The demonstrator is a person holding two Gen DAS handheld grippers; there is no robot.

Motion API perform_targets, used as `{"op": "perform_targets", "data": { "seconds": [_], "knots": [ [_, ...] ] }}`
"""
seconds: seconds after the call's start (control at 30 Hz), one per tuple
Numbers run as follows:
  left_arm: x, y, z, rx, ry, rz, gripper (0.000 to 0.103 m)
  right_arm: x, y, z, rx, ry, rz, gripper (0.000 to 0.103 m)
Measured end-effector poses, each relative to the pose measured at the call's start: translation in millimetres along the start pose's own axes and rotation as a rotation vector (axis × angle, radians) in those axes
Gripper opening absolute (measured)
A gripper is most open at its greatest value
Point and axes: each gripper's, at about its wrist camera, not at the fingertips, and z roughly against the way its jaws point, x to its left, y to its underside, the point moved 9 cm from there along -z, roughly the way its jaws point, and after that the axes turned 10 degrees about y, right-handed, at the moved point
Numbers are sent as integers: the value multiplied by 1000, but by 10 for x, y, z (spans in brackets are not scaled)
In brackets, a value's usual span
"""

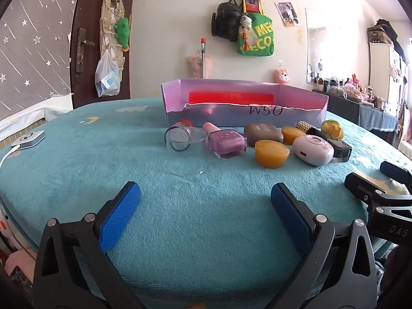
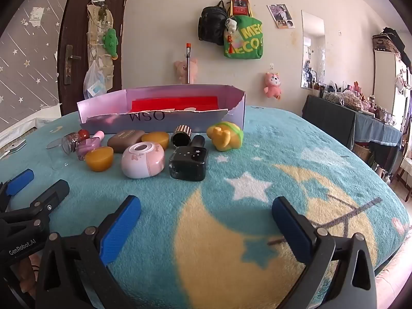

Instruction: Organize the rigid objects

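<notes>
A lilac cardboard box (image 1: 303, 114) (image 2: 103, 108) with a red lining and a torn front wall stands on the teal blanket. In front of it lie a clear glass cup (image 1: 186, 152), a purple bottle (image 1: 228, 143), a brown case (image 1: 262, 132), two amber pieces (image 1: 271, 153), a pink oval case (image 2: 143, 163), a black bottle (image 2: 188, 163) and a yellow-green toy (image 2: 226, 135). My left gripper (image 1: 206, 198) is open, short of the cup. My right gripper (image 2: 206, 211) is open over the moon print, nothing between its fingers.
The blanket (image 2: 257, 206) covers a bed that drops off at the right and front. A white charger with a cable (image 1: 28, 139) lies at the left edge. A dark door (image 1: 85, 46) and a wall with hanging bags (image 1: 244, 28) stand behind; a cluttered table (image 2: 360, 113) is at the right.
</notes>
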Motion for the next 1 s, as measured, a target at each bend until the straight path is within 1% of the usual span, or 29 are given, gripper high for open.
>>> {"op": "perform_targets", "data": {
  "seconds": [1.0],
  "knots": [
    [0, 3, -1, 3, 0, 0, 103, -8, 10, 3, 6, 0, 0, 103]
  ]
}}
